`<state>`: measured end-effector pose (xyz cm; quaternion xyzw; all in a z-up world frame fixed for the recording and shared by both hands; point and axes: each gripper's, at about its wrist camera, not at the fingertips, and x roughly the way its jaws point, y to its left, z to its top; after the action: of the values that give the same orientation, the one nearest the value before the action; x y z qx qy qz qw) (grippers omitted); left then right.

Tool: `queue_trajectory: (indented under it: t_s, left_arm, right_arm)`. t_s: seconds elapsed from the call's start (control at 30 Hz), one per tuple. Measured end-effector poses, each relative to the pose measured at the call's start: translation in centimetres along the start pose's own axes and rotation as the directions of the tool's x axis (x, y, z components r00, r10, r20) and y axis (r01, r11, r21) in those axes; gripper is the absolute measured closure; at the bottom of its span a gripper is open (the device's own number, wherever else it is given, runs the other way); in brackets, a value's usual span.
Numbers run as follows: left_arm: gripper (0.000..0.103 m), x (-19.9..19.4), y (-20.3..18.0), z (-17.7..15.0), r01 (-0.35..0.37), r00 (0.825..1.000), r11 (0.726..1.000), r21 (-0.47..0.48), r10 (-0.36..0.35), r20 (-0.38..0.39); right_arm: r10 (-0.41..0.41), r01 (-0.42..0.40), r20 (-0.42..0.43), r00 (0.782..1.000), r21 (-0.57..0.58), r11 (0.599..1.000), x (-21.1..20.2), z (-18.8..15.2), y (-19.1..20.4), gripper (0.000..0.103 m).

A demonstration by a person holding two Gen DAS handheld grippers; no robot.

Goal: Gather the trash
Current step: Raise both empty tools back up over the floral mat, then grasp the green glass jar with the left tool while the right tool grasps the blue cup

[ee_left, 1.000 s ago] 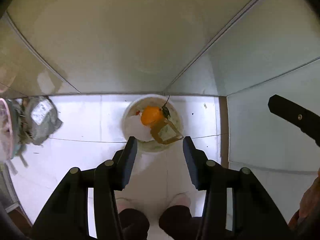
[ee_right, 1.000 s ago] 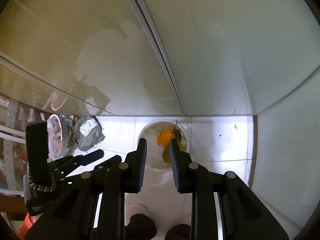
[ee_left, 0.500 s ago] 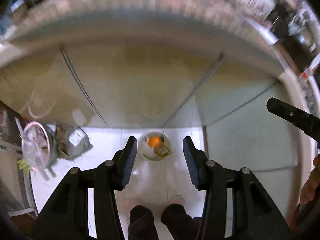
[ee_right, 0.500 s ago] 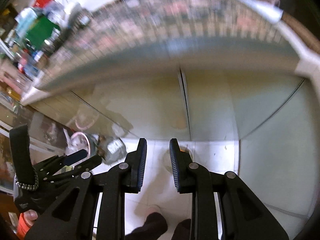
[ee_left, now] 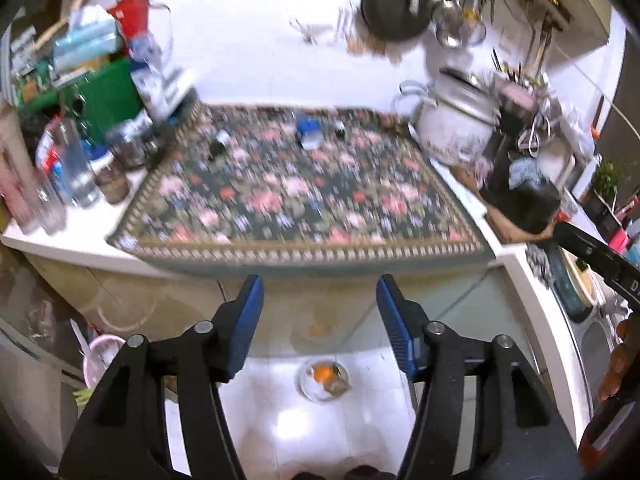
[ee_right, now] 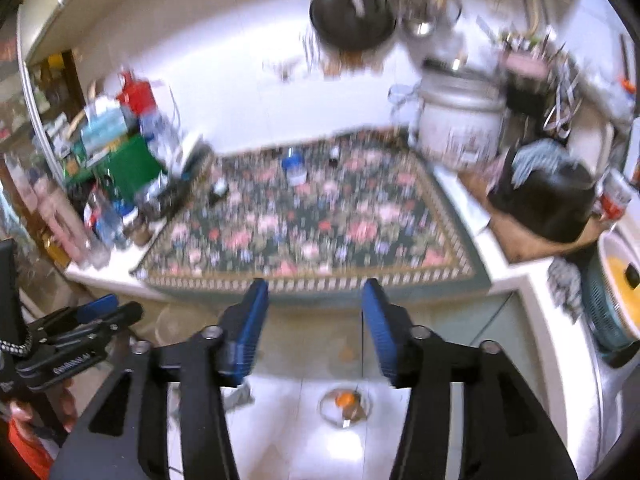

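A small round bin [ee_left: 322, 383] stands on the white tiled floor far below, with orange peel and brown scraps in it; it shows in the right wrist view too [ee_right: 345, 403]. My left gripper [ee_left: 319, 298] hangs high above it at the counter's front edge, its jaws opening with nothing between them. My right gripper [ee_right: 315, 300] is at the same height, jaws also opening and empty. On the flowered mat [ee_left: 296, 192] lie a blue-and-white cup [ee_left: 308, 135] and two small dark bottles [ee_left: 221, 143]. Both views are motion-blurred.
Jars and bottles [ee_left: 80, 168] crowd the counter's left end by a green box [ee_left: 108, 96]. A white rice cooker [ee_left: 456, 124] and a black bag [ee_left: 520, 200] sit right. A pan [ee_left: 394, 8] hangs on the wall. A pink-rimmed container [ee_left: 100, 360] stands on the floor left.
Both grippers have risen from just above the floor bin to counter height and tilted up, so the counter has come into view. Both pairs of jaws stand wider apart than before.
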<state>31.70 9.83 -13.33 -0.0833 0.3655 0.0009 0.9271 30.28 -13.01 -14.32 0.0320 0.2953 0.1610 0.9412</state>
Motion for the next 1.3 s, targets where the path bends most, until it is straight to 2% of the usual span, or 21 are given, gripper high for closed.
queue_trajectory:
  t_s: [0.03, 0.13, 0.3, 0.57, 0.8, 1.03, 1.17, 1.3]
  left_arm:
    - [0.031, -0.5, 0.4, 0.7, -0.007, 1.0, 1.0, -0.006, 0.007, 0.016]
    - [0.02, -1.5, 1.1, 2.1, -0.024, 0.998, 1.0, -0.015, 0.025, 0.065]
    - [0.02, -0.8, 1.6, 5.0, -0.036, 0.994, 0.999, -0.013, 0.037, 0.104]
    - [0.02, 2.6, 1.6, 10.3, -0.075, 0.988, 0.996, -0.053, 0.082, 0.134]
    - [0.02, 6.3, 2.0, 14.4, -0.154, 0.974, 0.983, -0.097, 0.168, 0.15]
    - [0.019, 11.6, 4.2, 17.9, -0.219, 0.968, 0.973, -0.073, 0.226, 0.11]
    - [0.019, 14.9, 6.7, 19.7, -0.208, 0.973, 0.975, -0.077, 0.214, 0.082]
    - [0.019, 19.1, 10.4, 22.0, -0.165, 0.985, 0.983, -0.081, 0.169, 0.04]
  right_arm:
    - [-0.007, 0.007, 0.014, 1.0, -0.001, 1.0, -0.1, 0.6, 0.0, 0.051]
    - [-0.018, 0.018, 0.043, 0.999, 0.005, 1.0, -0.2, 2.1, 0.0, 0.05]
    - [-0.023, 0.022, 0.089, 0.996, 0.008, 1.0, 0.8, 4.3, -0.5, 0.037]
    - [0.062, -0.059, 0.092, 0.994, -0.038, 0.998, 5.3, 9.4, -1.4, 0.037]
    - [0.136, -0.128, 0.057, 0.989, -0.118, 0.985, 9.8, 13.0, -1.6, 0.037]
    - [0.18, -0.181, -0.021, 0.984, -0.121, 0.976, 16.0, 15.3, -0.3, 0.037]
    - [0.167, -0.173, -0.058, 0.984, -0.108, 0.979, 20.1, 16.4, 0.7, 0.037]
    - [0.126, -0.132, -0.088, 0.988, -0.071, 0.989, 24.1, 17.5, 1.8, 0.037]
